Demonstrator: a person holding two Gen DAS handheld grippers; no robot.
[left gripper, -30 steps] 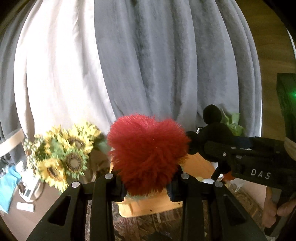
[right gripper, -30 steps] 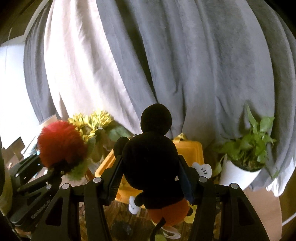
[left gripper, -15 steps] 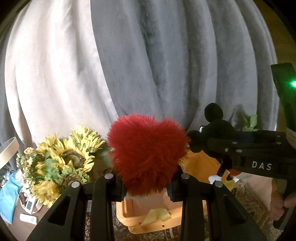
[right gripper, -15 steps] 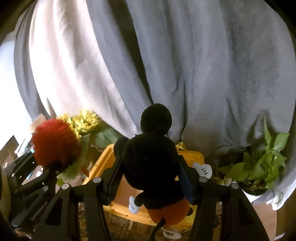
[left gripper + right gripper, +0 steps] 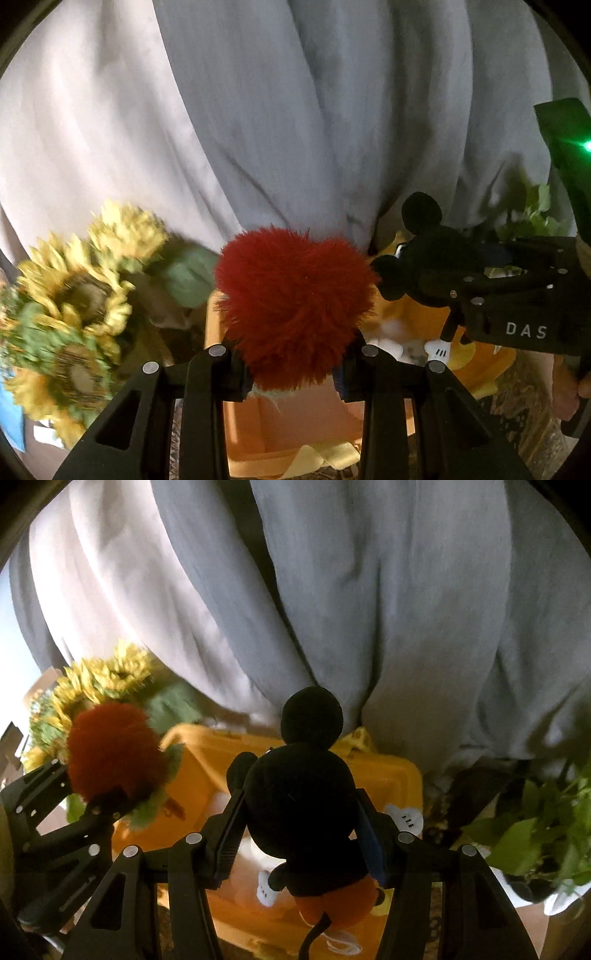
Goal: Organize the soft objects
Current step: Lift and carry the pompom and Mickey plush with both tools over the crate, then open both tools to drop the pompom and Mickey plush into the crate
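Red fuzzy plush (image 5: 295,314) sits clamped in the left gripper (image 5: 291,362), above the orange bin (image 5: 384,775). Beside it, the right gripper (image 5: 299,834) pinches a black mouse doll (image 5: 299,797) over the same bin. Blurred sunflowers (image 5: 74,295) crowd the left; grey curtains (image 5: 369,590) hang behind, and a leafy plant (image 5: 535,834) is cut off on the right.

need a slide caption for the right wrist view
Right gripper holds a black mouse plush above an open orange bin, while the left gripper carries a red fuzzy toy alongside.
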